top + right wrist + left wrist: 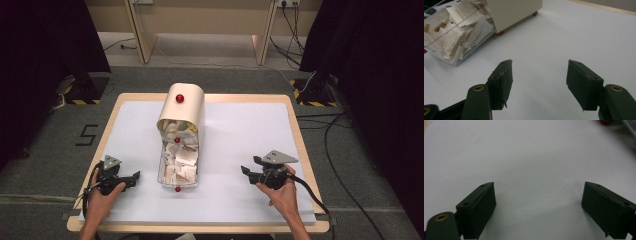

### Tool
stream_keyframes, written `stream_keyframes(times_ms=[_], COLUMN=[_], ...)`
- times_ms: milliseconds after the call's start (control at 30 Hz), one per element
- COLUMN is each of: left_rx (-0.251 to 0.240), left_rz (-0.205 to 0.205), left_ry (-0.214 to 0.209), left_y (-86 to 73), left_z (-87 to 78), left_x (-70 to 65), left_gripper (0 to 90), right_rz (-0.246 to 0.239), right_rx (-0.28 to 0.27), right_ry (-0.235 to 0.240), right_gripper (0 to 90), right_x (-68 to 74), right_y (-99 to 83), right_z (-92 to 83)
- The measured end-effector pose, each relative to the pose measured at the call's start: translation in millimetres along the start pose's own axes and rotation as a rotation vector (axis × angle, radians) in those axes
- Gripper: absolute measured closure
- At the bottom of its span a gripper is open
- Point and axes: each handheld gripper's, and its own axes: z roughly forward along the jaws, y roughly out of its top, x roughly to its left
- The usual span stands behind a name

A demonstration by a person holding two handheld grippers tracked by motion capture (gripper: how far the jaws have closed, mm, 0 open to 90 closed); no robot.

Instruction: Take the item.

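A cream box (182, 107) with a red knob (179, 98) stands mid-table, and a clear drawer (178, 160) full of paper scraps is pulled out toward me. The drawer (451, 30) and cream box (514, 10) also appear at the upper left of the right gripper view. My left gripper (134, 178) rests on the white mat left of the drawer, jaws wide apart and empty (537, 205). My right gripper (246, 172) rests to the drawer's right, open and empty (539, 82). Both point inward at the drawer.
A white mat (240, 135) covers the wooden table (300, 140). Cables (330, 145) run over the floor at the right. A wooden frame (145, 35) stands beyond the table. A small red knob (177, 189) sits on the drawer's front.
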Motion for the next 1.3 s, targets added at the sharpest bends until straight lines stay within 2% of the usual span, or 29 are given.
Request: stream_keyframes(times_ms=[67, 133, 400, 567, 600, 633, 667, 833, 933, 1000, 1100, 1133, 1233, 1267, 1300], left_rx=[0.000, 0.001, 0.000, -0.003, 0.000, 0.000, 0.001, 0.000, -0.003, 0.001, 0.000, 0.000, 0.000, 0.000, 0.000], left_rz=[0.000, 0.001, 0.000, -0.003, 0.000, 0.000, 0.002, 0.000, -0.003, 0.001, 0.000, 0.000, 0.000, 0.000, 0.000], left_ry=[0.000, 0.000, 0.000, 0.000, 0.000, 0.000, 0.000, 0.000, 0.000, 0.000, 0.000, 0.000, 0.000, 0.000, 0.000], left_y=[0.0, 0.0, 0.0, 0.0, 0.0, 0.0, 0.0, 0.0, 0.0, 0.0, 0.0, 0.0, 0.0, 0.0, 0.0], left_z=[0.0, -0.1, 0.0, 0.2, 0.0, 0.0, -0.1, 0.0, 0.2, -0.1, 0.0, 0.0, 0.0, 0.0, 0.0], left_x=[0.0, 0.0, 0.0, -0.2, 0.0, 0.0, 0.1, 0.0, -0.2, 0.1, 0.0, 0.0, 0.0, 0.0, 0.0], left_gripper=[11.3, 11.3, 11.3, 11.3, 11.3, 11.3, 11.3, 11.3, 11.3, 11.3, 11.3, 11.3, 11.3, 11.3, 11.3], right_rz=[-0.009, -0.027, -0.078, -0.089, -0.083, -0.083, -0.060, -0.080, -0.099, -0.118, -0.114, -0.143, -0.148, -0.134, -0.134], right_rx=[-0.002, -0.005, -0.008, -0.011, -0.023, -0.023, -0.028, -0.024, -0.033, -0.031, -0.037, -0.030, -0.030, -0.033, -0.033], right_ry=[0.004, 0.035, 0.095, 0.118, 0.142, 0.142, 0.162, 0.157, 0.181, 0.181, 0.201, 0.202, 0.216, 0.236, 0.236], right_gripper=[39.2, 40.5, 43.4, 45.1, 46.4, 46.4, 46.8, 48.1, 49.5, 49.5, 50.5, 50.5, 52.1, 52.4, 52.4], right_x=[2.8, 11.5, 34.8, 42.3, 45.3, 45.3, 46.0, 49.5, 58.5, 63.6, 68.6, 73.8, 78.1, 80.6, 80.6], right_y=[2.0, 7.3, 22.0, 26.5, 28.2, 28.2, 28.5, 30.0, 35.1, 38.2, 39.6, 40.6, 41.0, 41.4, 41.4], right_z=[0.5, 2.2, 11.2, 15.4, 18.0, 18.0, 19.7, 22.3, 25.9, 28.3, 30.5, 33.0, 35.6, 38.4, 38.4])
